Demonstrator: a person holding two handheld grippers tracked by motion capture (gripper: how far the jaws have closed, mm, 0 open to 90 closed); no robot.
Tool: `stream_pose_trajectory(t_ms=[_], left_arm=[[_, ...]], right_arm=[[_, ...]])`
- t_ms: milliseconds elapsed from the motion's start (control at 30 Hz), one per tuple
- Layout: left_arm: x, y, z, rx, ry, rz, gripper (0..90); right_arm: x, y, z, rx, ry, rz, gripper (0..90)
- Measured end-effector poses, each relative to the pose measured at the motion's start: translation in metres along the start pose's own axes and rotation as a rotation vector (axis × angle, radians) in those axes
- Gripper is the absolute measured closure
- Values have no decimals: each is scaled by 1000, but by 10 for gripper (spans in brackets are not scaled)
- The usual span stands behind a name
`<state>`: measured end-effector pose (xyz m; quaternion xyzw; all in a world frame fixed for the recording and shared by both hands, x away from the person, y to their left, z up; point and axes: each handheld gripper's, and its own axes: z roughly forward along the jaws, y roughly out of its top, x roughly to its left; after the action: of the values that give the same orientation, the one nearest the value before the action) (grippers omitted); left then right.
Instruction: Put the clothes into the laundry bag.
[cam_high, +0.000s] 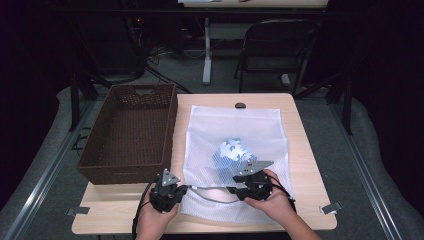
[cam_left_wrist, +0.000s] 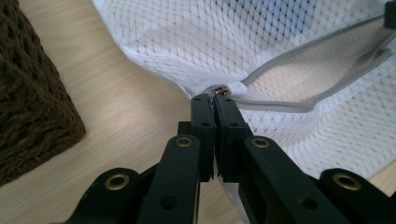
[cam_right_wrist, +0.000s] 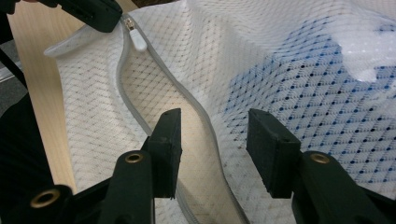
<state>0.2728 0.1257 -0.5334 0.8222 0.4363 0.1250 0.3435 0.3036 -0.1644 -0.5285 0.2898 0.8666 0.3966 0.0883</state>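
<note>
Two claws work at the near edge of a pale wooden surface (cam_high: 300, 150), each held in one of the person's hands; findings run left to right. At far left a brown woven basket (cam_high: 131, 132) sits on the surface, its near corner also visible in the left gripper view beside the bare wood. Just right of the basket lies a white mesh laundry bag (cam_high: 232, 135), flat on the surface, with a blue-and-white patterned item (cam_high: 231, 150) visible through the mesh near its middle. The left claw (cam_high: 176, 192) is at the bag's near left corner; in the left gripper view its jaws stand pressed together, pinching the mesh right at the end of the grey zipper (cam_left_wrist: 280, 105), with the white zipper pull (cam_left_wrist: 236, 87) just beyond the tips. The zipper runs open from that corner toward the right, its two grey edges parted so the wood shows between them. The right claw (cam_high: 239, 190) is near the left one, over the bag's near edge; in the right gripper view its jaws stand well apart, straddling the open zipper line, one pad (cam_right_wrist: 169, 140) on each side; the pads press on nothing, and the mesh lies slack below them. A small dark object (cam_high: 240, 105) rests at the far edge of the surface, beyond the bag.
</note>
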Motion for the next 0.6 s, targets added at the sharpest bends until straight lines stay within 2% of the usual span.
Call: stream_pose_trajectory(t_ms=[267,600], left_arm=[[-5,9,-5,-33,-10,19,878],[-7,22,-10,-29,-35,38,878]], right_arm=[[4,5,2,-4,14,-16,574],[5,14,1,-15,29,-23,593]])
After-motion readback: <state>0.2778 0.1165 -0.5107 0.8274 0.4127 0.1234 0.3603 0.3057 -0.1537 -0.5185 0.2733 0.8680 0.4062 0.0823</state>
